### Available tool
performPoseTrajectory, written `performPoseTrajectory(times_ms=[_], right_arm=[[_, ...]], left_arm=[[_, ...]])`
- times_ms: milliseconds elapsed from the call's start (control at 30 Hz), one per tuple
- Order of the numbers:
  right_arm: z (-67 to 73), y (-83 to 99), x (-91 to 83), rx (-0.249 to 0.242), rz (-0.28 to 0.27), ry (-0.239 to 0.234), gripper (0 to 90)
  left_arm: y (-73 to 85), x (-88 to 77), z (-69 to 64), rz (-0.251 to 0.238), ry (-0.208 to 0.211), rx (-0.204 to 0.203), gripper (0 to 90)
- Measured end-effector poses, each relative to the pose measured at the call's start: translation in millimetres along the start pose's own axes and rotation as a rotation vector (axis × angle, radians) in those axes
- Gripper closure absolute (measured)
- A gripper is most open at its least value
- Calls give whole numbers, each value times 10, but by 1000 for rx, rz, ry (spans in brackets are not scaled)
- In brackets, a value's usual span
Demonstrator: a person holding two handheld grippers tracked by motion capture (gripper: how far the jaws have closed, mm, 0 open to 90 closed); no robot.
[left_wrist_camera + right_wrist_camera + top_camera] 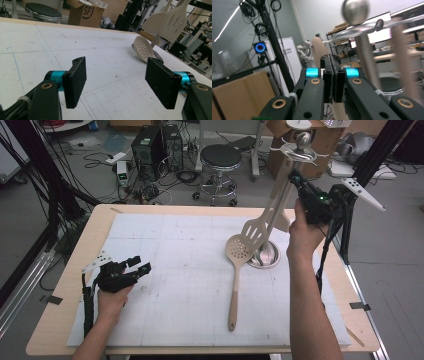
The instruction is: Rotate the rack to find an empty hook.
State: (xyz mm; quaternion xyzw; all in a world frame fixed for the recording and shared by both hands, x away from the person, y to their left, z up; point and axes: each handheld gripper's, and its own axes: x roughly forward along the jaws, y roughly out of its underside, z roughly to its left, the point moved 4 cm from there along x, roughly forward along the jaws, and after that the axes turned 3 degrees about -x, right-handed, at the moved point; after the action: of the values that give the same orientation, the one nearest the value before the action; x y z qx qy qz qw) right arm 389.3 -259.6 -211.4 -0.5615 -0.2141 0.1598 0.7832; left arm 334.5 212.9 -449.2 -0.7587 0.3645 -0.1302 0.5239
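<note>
A metal utensil rack [267, 256] stands on the white mat at the right, topped by a steel ball [303, 140] [355, 11]. A beige slotted spatula [254, 229] [175, 22] and a second beige utensil [282, 222] [156, 21] hang from it. A beige skimmer [235, 270] [143, 48] lies on the mat, its perforated head leaning at the rack's base. My right gripper [295, 177] [332, 62] is raised beside the hanging handles, jaws shut pad to pad; a beige handle [318, 50] runs just behind them. My left gripper [141, 265] [117, 82] rests open at the mat's left, empty.
The white mat [165, 285] covers most of the wooden table [90, 245]. Beyond the far edge stand a black stool [220, 157], computer towers [149, 145] with cables and a cardboard box [320, 140]. A black frame post [370, 155] rises at the right.
</note>
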Motion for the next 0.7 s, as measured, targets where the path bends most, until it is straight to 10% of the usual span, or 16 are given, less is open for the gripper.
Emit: performPoseTrajectory(times_ms=[300,700], right_arm=[[65,42,76,-17,29,-11,900],[-398,-126,-299,111,-110,108,900]], left_arm=[[-8,-18,11,-8,-2,-6,340],[-10,-10,15,-10,-3,-7,341]])
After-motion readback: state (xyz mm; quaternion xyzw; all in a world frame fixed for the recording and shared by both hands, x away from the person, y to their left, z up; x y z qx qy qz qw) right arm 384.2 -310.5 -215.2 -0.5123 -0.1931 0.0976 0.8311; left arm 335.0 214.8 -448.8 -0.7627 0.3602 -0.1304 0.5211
